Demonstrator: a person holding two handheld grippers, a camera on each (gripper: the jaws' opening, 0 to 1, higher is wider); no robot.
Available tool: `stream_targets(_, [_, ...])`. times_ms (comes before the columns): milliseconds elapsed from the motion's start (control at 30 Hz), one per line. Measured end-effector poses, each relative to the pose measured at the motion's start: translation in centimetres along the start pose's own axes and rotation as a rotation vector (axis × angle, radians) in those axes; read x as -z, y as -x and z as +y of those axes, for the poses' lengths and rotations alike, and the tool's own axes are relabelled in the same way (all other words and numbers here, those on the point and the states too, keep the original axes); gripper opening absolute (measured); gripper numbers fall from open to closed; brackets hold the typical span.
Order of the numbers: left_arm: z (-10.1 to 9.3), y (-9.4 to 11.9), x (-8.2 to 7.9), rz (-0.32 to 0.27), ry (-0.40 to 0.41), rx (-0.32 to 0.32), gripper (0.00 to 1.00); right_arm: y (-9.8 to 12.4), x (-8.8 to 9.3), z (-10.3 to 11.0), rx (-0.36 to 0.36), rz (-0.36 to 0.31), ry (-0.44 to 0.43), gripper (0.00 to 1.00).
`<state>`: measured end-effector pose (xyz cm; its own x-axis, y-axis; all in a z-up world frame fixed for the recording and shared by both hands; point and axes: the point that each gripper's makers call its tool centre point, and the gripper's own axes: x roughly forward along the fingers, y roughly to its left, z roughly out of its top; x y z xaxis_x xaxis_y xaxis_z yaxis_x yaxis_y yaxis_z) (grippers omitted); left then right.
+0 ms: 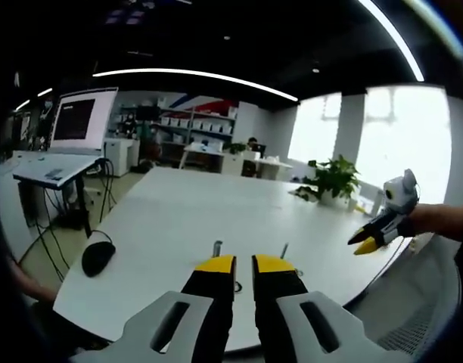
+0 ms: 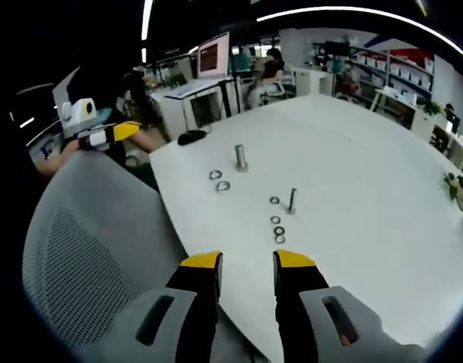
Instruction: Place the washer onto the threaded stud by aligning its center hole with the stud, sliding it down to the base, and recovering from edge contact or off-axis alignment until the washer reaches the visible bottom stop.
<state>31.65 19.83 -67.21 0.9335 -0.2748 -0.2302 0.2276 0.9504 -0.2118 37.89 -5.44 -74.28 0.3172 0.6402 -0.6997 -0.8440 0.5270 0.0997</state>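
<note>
Two threaded studs stand upright on the white table [image 2: 368, 174]: a thick stud [image 2: 240, 156] and a thin stud [image 2: 292, 200]. Two larger washers [image 2: 219, 181] lie flat next to the thick one. Several small washers [image 2: 278, 229] lie in a row near the thin one. My right gripper [image 2: 247, 261] hangs open and empty over the table's near edge, short of the washers. My left gripper [image 1: 244, 266] is empty, its jaws a narrow gap apart, just in front of the two studs [image 1: 217, 248] [image 1: 284, 249]. The right gripper [image 1: 371, 238] hovers off the table's right edge.
A black mouse [image 1: 97, 257] lies at the table's left corner. A potted plant [image 1: 334, 181] stands at the far side. A grey mesh chair [image 2: 88, 249] sits by the table's edge. The left gripper [image 2: 114, 132] is held beyond the chair. A monitor on a desk [image 1: 80, 121] stands behind.
</note>
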Motion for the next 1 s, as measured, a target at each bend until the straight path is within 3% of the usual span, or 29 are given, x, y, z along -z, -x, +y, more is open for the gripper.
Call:
stream_targets(333, [0.2, -0.2, 0.0, 0.008, 0.0, -0.001, 0.04, -3.2, -1.0, -0.9, -0.073, 0.113, 0.069, 0.3])
stream_targets(1000, [0.3, -0.2, 0.0, 0.009, 0.01, -0.006, 0.04, -7.8, 0.1, -3.7, -0.119, 0.324, 0.196, 0.3])
